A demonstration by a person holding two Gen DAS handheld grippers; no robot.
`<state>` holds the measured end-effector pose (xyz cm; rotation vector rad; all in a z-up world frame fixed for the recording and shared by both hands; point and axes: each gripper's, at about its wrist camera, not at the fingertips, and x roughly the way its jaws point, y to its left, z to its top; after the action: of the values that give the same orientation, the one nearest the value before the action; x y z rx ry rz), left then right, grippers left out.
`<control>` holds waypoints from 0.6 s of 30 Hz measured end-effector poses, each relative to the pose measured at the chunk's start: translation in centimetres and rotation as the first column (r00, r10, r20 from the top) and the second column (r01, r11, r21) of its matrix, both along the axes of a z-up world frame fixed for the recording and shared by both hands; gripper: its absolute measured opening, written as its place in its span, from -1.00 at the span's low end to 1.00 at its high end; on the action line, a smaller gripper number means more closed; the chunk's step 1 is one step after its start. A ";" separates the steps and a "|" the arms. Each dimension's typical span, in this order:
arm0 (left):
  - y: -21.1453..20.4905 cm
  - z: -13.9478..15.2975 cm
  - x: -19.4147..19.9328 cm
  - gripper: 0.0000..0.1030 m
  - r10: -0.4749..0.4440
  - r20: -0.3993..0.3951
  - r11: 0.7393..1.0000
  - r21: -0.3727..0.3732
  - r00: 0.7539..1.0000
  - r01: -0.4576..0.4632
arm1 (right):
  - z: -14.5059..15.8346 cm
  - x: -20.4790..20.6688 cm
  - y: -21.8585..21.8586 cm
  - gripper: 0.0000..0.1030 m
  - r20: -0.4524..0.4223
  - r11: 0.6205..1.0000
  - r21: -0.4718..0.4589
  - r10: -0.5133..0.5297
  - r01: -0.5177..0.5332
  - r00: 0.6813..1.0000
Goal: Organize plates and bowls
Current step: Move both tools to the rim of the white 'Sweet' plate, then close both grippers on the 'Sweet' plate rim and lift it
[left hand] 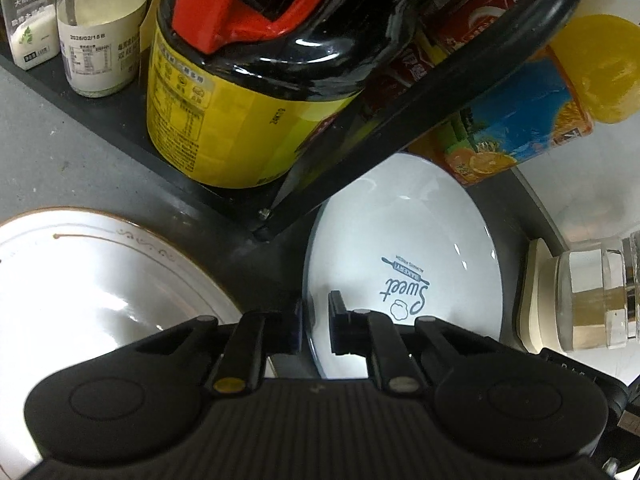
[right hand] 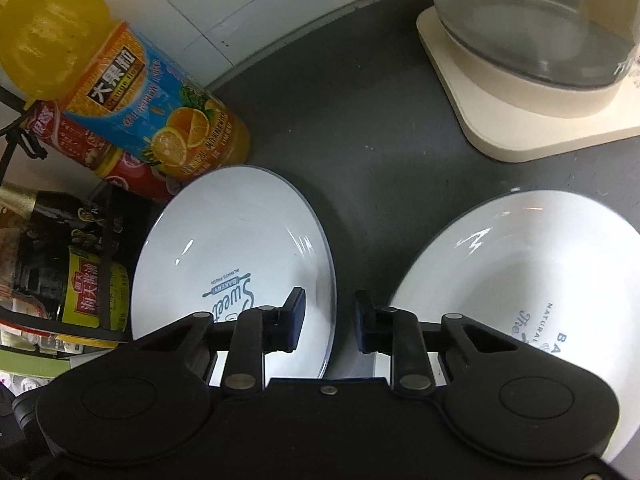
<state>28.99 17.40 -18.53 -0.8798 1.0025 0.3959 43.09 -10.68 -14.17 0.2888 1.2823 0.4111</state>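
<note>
A white plate printed "Sweet" [left hand: 404, 240] [right hand: 240, 240] lies flat on the dark grey counter. My left gripper [left hand: 315, 320] is open, and its two fingers straddle the plate's left rim with white plate showing in the gap. My right gripper [right hand: 330, 320] is open wider and straddles the same plate's right rim. A white plate with a brown rim and scroll pattern [left hand: 80, 280] lies to the left of it. To its right sits a deeper white bowl with blue lettering [right hand: 520, 272]. My grippers' bodies hide the near edges of all three.
A black wire rack [left hand: 440, 92] behind the plate holds a yellow-labelled jar [left hand: 224, 112], an orange juice bottle [right hand: 132, 92], a milk bottle [left hand: 100, 40] and a spice jar [left hand: 28, 20]. A glass kettle on a cream base [right hand: 520, 92] stands at the back right.
</note>
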 end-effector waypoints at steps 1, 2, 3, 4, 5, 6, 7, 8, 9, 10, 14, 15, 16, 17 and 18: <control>0.0 -0.1 0.0 -0.80 0.002 0.000 1.000 -0.001 1.000 -0.002 | -0.1 0.1 0.0 -0.52 -0.003 1.000 0.004 -0.004 0.004 1.000; 0.0 -0.2 0.0 -0.81 0.006 0.000 1.000 -0.006 1.000 -0.006 | -0.3 0.1 0.0 -0.53 -0.007 1.000 0.008 -0.005 0.005 1.000; 0.0 -0.3 0.0 -0.83 0.008 0.001 1.000 -0.010 1.000 -0.008 | -0.5 0.1 0.0 -0.57 -0.010 1.000 0.011 -0.005 0.005 1.000; 0.0 -0.5 0.0 -0.84 0.010 -0.002 1.000 -0.013 1.000 -0.010 | -0.6 0.1 0.0 -0.62 -0.010 1.000 0.013 -0.002 0.002 1.000; 0.0 -0.7 0.0 -0.86 0.012 -0.005 1.000 -0.019 1.000 -0.012 | -0.8 0.1 0.1 -0.63 -0.014 1.000 0.014 0.002 -0.002 1.000; 0.0 -0.8 0.0 -0.86 0.015 -0.003 1.000 -0.024 1.000 -0.015 | -1.0 0.1 0.2 -0.66 -0.020 1.000 0.015 0.007 -0.007 1.000; -0.1 -0.8 0.0 -0.86 0.016 -0.001 1.000 -0.020 1.000 -0.016 | -1.2 0.1 0.2 -0.72 -0.027 1.000 0.015 0.012 -0.012 1.000; -0.3 -0.8 0.0 -0.86 0.014 0.000 1.000 -0.014 1.000 -0.014 | -1.4 0.0 0.2 -0.74 -0.033 1.000 0.016 0.016 -0.016 0.999; -0.3 -0.8 0.0 -0.86 0.015 0.000 1.000 -0.011 1.000 -0.015 | -1.5 -0.1 0.2 -0.82 -0.032 0.999 0.031 0.016 -0.015 0.999; -0.3 -0.8 0.0 -0.86 0.015 -0.002 1.000 -0.013 1.000 -0.015 | -1.5 -0.2 0.2 -0.82 -0.028 0.999 0.032 0.017 -0.016 0.999; -0.4 -0.3 -0.3 -0.89 0.014 0.012 1.000 -0.012 1.000 -0.014 | -0.5 -0.7 0.4 -0.84 -0.001 0.999 0.017 0.046 -0.046 0.999; -0.5 0.0 -0.4 -0.89 0.010 0.021 1.000 -0.002 1.000 -0.010 | -0.1 -0.7 0.3 -0.85 0.006 0.998 0.026 0.049 -0.049 0.999; -0.5 0.3 -0.5 -0.89 0.008 0.028 1.000 0.002 1.000 -0.008 | 0.3 -0.8 0.2 -0.87 0.012 0.998 0.034 0.051 -0.051 0.999; -0.4 0.6 -0.7 -0.89 0.011 0.033 1.000 -0.002 0.999 -0.011 | 0.7 -0.8 0.2 -0.87 0.020 0.998 0.039 0.054 -0.055 0.998; -0.4 0.8 -0.8 -0.89 0.013 0.036 1.000 -0.006 0.999 -0.013 | 1.2 -0.9 0.2 -0.87 0.031 0.997 0.040 0.061 -0.063 0.998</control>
<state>28.20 16.97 -17.77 -0.8964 0.9651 0.3871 42.17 -10.51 -12.97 0.2767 1.2568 0.4931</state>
